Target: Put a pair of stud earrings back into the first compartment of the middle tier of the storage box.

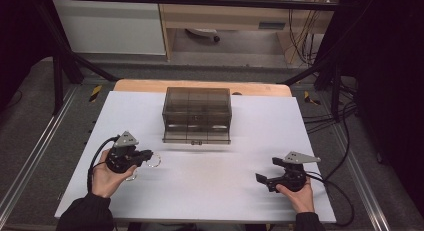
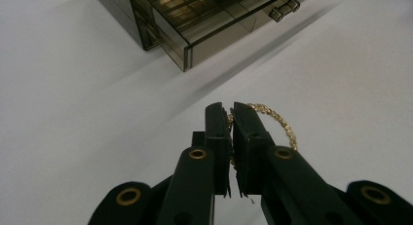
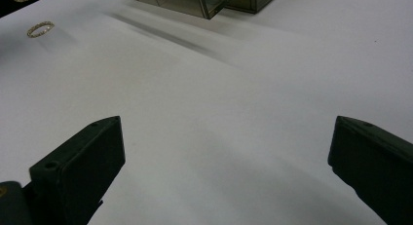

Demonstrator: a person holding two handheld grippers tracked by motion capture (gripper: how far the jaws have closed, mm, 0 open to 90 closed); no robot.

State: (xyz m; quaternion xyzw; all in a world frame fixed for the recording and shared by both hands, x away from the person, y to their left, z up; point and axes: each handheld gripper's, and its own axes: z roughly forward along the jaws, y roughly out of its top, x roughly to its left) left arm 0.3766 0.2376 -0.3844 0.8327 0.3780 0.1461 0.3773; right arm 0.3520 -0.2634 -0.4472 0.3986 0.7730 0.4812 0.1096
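1. Already a gold bracelet (image 2: pixel 285 127) is pinched in the left gripper (image 2: pixel 230 119), near-left on the white table (image 1: pixel 210 186).
2. Apparently bound for the smoky drawer box (image 1: pixel 197 115), drawer ajar; second bracelet (image 3: pixel 40 28) waits.
3. Right gripper (image 3: pixel 224 152) gapes empty.

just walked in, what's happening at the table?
A person holds a claw in each hand over a white table. The left claw is shut on a gold beaded bracelet. The right claw is open and holds nothing. A smoky clear drawer box sits in the middle, its bottom drawer pulled out. Another gold ring-shaped piece lies on the table.
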